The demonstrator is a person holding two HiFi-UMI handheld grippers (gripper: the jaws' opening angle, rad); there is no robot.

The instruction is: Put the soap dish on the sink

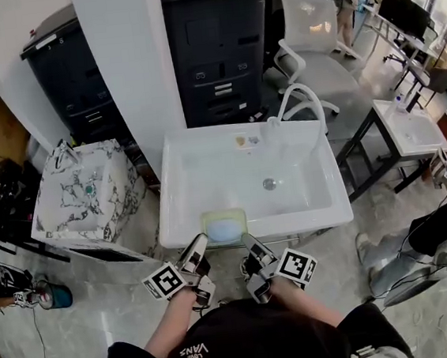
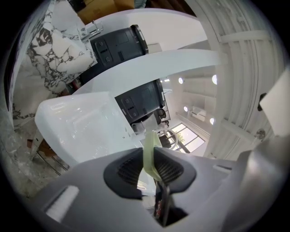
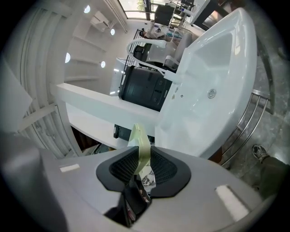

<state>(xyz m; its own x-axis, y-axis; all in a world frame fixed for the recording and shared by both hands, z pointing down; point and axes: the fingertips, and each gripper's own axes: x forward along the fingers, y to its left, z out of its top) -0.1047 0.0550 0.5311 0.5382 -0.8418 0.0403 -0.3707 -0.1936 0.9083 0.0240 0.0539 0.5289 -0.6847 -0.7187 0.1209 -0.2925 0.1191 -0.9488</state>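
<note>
A pale green soap dish (image 1: 224,228) with a blue soap bar in it lies over the front rim of the white sink (image 1: 321,204). My left gripper (image 1: 201,244) grips the dish's left side and my right gripper (image 1: 250,243) grips its right side. In the left gripper view the dish's thin green rim (image 2: 149,149) is pinched between the black pads of the left gripper (image 2: 152,170), with the sink (image 2: 77,122) beyond. In the right gripper view the same rim (image 3: 139,142) sits clamped in the right gripper (image 3: 140,170), and the basin (image 3: 217,68) is ahead.
A curved white faucet (image 1: 302,94) stands at the sink's back right and a drain (image 1: 269,184) sits in the basin. A marble-patterned cabinet (image 1: 82,197) is to the left. A white pillar (image 1: 128,65) and black cabinet (image 1: 218,48) stand behind, and another person's legs (image 1: 421,249) are at right.
</note>
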